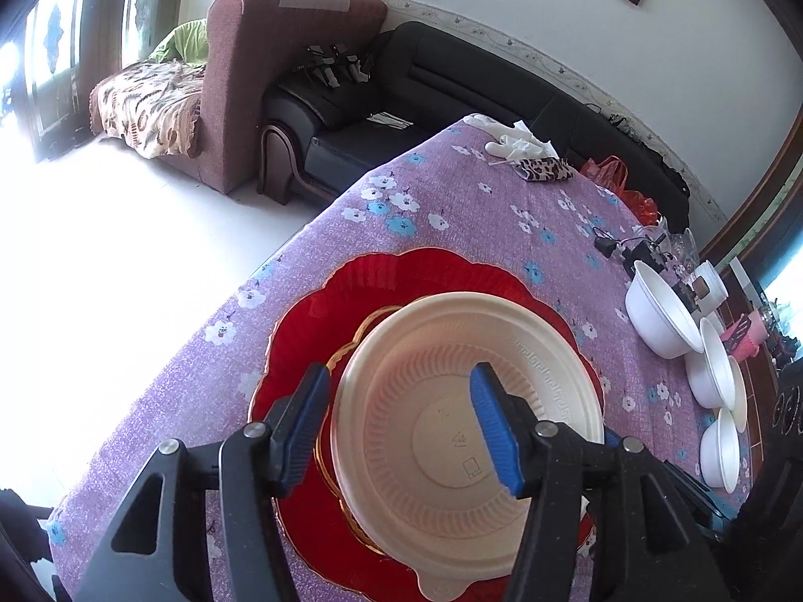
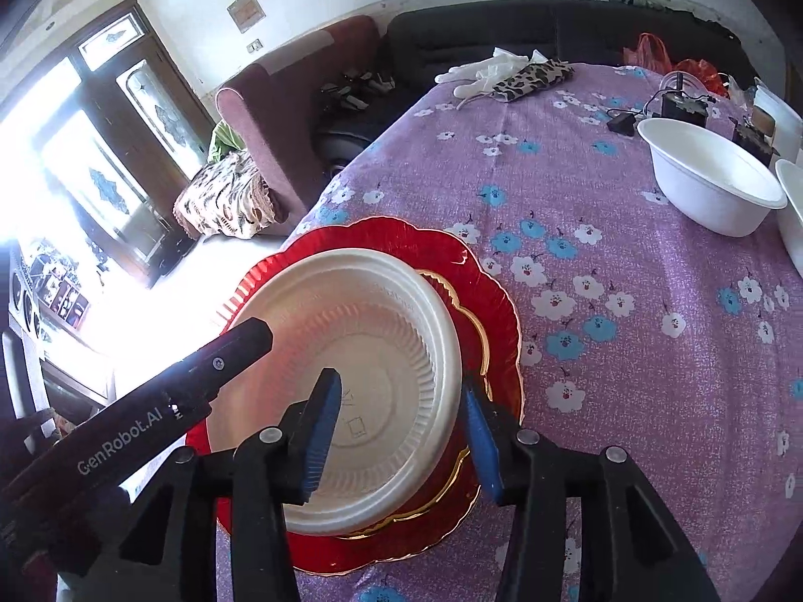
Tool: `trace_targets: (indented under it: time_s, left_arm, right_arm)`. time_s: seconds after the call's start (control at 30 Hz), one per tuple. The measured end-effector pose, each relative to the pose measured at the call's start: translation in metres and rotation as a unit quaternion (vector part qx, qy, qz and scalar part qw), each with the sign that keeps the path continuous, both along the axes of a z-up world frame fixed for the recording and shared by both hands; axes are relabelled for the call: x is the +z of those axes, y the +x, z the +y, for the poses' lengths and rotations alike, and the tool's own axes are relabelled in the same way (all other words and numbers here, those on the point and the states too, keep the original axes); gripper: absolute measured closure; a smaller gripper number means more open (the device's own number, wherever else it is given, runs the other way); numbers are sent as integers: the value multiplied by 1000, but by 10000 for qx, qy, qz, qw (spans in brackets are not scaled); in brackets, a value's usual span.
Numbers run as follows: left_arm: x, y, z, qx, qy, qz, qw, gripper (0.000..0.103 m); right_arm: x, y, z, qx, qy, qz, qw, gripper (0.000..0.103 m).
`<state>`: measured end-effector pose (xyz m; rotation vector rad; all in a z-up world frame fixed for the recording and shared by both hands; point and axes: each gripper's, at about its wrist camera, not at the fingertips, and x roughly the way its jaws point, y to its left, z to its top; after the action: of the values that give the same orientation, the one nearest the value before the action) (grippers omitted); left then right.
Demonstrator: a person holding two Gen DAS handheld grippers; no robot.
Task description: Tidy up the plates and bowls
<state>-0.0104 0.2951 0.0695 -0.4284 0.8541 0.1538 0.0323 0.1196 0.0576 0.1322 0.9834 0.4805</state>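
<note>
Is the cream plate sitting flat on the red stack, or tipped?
Roughly flat. The cream plate lies face-up on the red plate, its rim showing all round, pushed off-centre toward one side. Exact levelness cannot be told.

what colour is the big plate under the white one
Red with a gold rim, clearest in the right wrist view.

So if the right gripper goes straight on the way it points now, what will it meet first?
Most likely the cream plate: the right gripper, jaws apart, straddles its near rim. That plate lies on the red plate. Depth is unclear.
</note>
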Motion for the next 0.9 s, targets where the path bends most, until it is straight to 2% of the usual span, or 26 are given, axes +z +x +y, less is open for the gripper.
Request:
trace_targets:
  time_s: [0.1, 0.27, 0.3, 0.33, 0.4, 0.47, 0.53, 0.63, 0.73, 0.8, 0.9]
  left_arm:
    - [7, -7, 2, 65, -6, -122, 9999, 46]
    - [32, -31, -3, 87, -49, -437, 9990, 45]
    - [39, -37, -8, 62, 8, -548, 9985, 40]
    - [48, -44, -16, 34, 130, -680, 9976, 25]
    - [63, -58, -36, -40, 435, -945, 9946, 4]
    - [74, -73, -59, -304, 544, -1233, 9904, 3]
    - [79, -82, -83, -713, 482, -1326, 9874, 3]
    - [76, -88, -109, -1185, 167, -1247, 9850, 3]
    - [64, -91, -132, -1475, -242, -1146, 9821, 3]
    - [53, -88, -147, -1674, -422, -958, 9803, 3]
    - [38, -85, -174, -2007, -359, -761, 9760, 3]
  right_arm:
    - [4, -4, -5, -66, 61, -109, 9999, 47]
    - [15, -12, -21, -155, 210, -279, 9993, 47]
    - [18, -15, -26, -157, 236, -327, 9991, 47]
    - [20, -20, -31, -164, 236, -390, 9988, 47]
    - [23, -29, -43, -203, 221, -497, 9983, 47]
    - [25, -38, -58, -230, 188, -549, 9981, 47]
    - [26, -49, -79, -270, 164, -606, 9977, 47]
    - [30, -63, -129, -516, 112, -680, 9963, 47]
    - [38, -77, -201, -1085, 117, -759, 9911, 47]
    - [43, -84, -257, -1666, 72, -798, 9828, 47]
    - [45, -90, -342, -2638, -29, -767, 9615, 47]
